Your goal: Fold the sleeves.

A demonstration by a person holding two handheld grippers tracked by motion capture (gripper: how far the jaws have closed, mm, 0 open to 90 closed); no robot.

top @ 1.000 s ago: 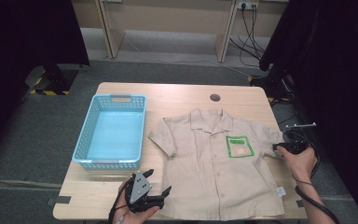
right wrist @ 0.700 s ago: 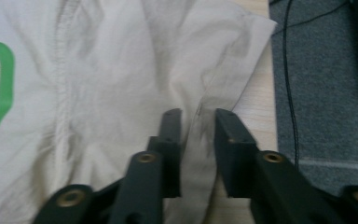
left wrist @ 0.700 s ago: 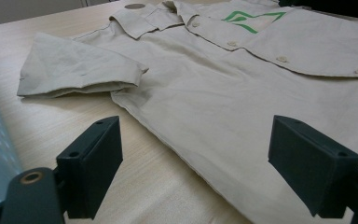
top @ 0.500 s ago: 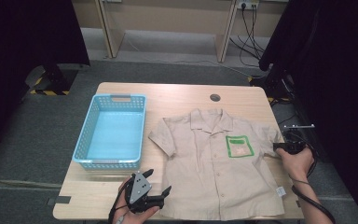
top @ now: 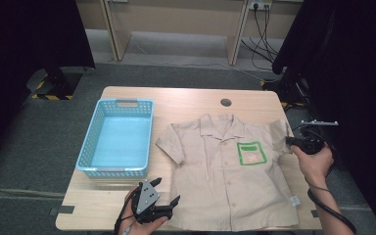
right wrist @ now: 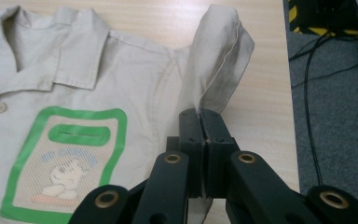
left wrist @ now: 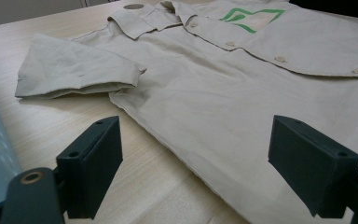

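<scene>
The beige shirt (top: 227, 171) lies spread, front up, across the table's (top: 186, 98) right half, hem along the near edge. The right gripper (right wrist: 200, 114) has just closed its jaws on the shirt's sleeve (right wrist: 219, 60) near the right edge, pinching the cloth tight and lifting it. The left gripper (left wrist: 193, 158) rests at the near edge, jaws wide apart and empty, beside the blue basket (top: 120, 137).
</scene>
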